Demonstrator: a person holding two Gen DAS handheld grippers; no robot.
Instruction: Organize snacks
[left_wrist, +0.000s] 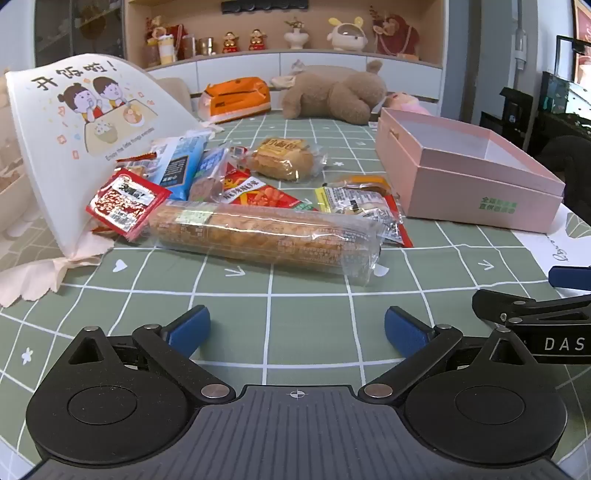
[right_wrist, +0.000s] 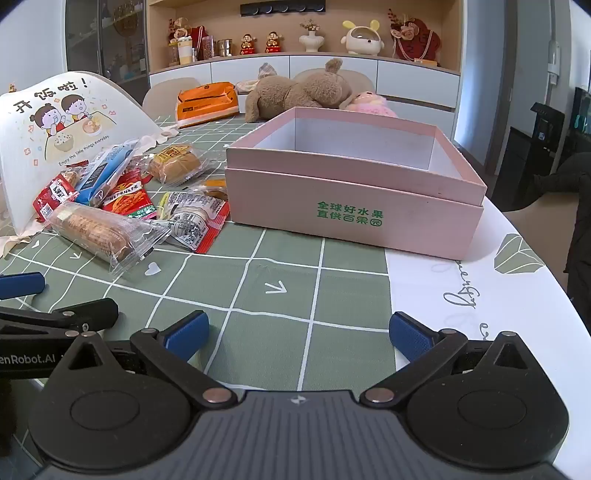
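We see a glossy heap of snacks (left_wrist: 236, 199) on a green checked cloth (left_wrist: 310, 317), beside a white printed bag (left_wrist: 74, 129) with cartoon children on it. Nearest us lies a long cracker roll (left_wrist: 258, 232) in clear crinkled film, cylindrical and pale brown. Behind it sit a red foil sachet (left_wrist: 123, 205), a blue packet (left_wrist: 177, 166), a red carrot-print packet (left_wrist: 258, 195), a round bun (left_wrist: 284, 158) in clear wrap and a flat label-covered packet (left_wrist: 365, 210).

To the right of the heap stands a matte pink card box (right_wrist: 354, 218), rectangular and open at the top, white inside, with green print on its front wall. A plush bear (right_wrist: 299, 92) lies beyond it.

Our left gripper (left_wrist: 297, 328) hangs over the cloth, its blue ribbed pads (left_wrist: 190, 328) spread wide and holding nothing. Our right gripper (right_wrist: 299, 332) is likewise wide apart and touches nothing, in front of the box.
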